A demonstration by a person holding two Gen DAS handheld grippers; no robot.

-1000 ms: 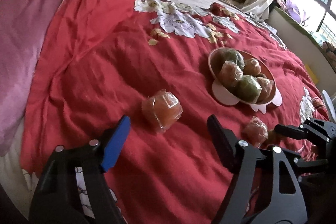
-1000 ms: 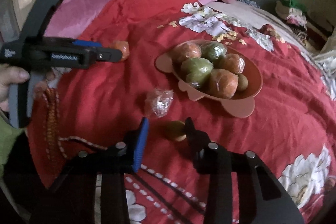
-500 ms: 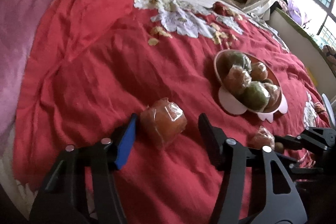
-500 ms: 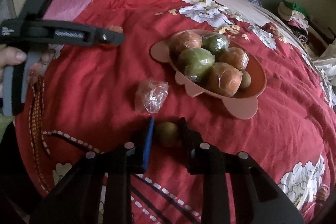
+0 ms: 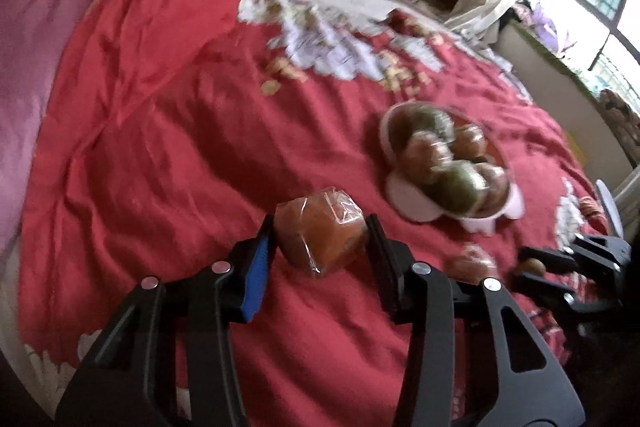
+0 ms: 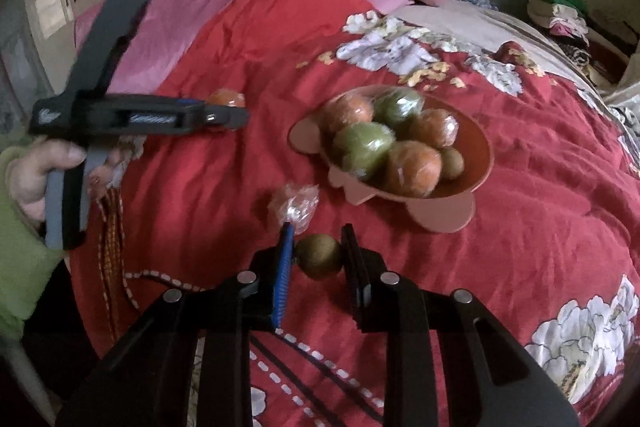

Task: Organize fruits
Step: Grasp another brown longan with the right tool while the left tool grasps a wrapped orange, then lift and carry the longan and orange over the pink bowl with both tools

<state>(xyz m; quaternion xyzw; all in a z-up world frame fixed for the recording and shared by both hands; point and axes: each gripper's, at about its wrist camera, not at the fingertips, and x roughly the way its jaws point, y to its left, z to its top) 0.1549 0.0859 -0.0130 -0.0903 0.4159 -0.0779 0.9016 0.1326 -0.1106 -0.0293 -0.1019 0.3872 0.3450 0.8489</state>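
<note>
Through the left wrist view, my left claw [image 5: 320, 241] was closing on a wrapped orange [image 5: 320, 231], pads touching it, on the red bed [image 5: 160, 147] near the bowl [image 5: 412, 203]. Through the right wrist view, my right claw [image 6: 318, 255] was clamped on a kiwi [image 6: 319, 255] just before the bowl [image 6: 476, 147].

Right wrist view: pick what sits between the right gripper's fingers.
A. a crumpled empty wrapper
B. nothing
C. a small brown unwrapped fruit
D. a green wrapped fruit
C: the right gripper is shut on the small brown fruit, bare of plastic, while the crumpled wrapper lies just beyond on the red bedcover.
</note>
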